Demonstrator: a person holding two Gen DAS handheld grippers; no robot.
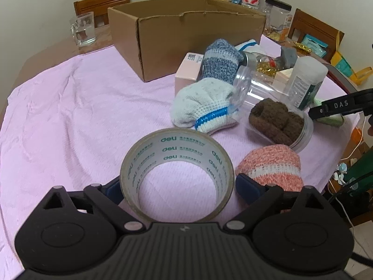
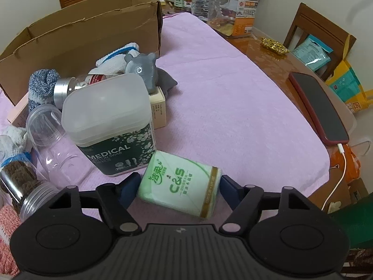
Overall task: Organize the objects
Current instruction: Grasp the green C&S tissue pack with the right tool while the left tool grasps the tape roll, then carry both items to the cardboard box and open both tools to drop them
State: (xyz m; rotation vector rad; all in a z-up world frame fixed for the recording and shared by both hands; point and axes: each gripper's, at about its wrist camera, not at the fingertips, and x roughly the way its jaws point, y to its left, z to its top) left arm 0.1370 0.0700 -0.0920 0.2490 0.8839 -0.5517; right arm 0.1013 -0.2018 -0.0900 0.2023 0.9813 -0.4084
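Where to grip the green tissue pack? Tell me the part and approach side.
Take the tissue pack across its two short ends, coming in low from the near side. It lies flat on the pink cloth, and the right gripper already straddles it, fingers open beside each end.
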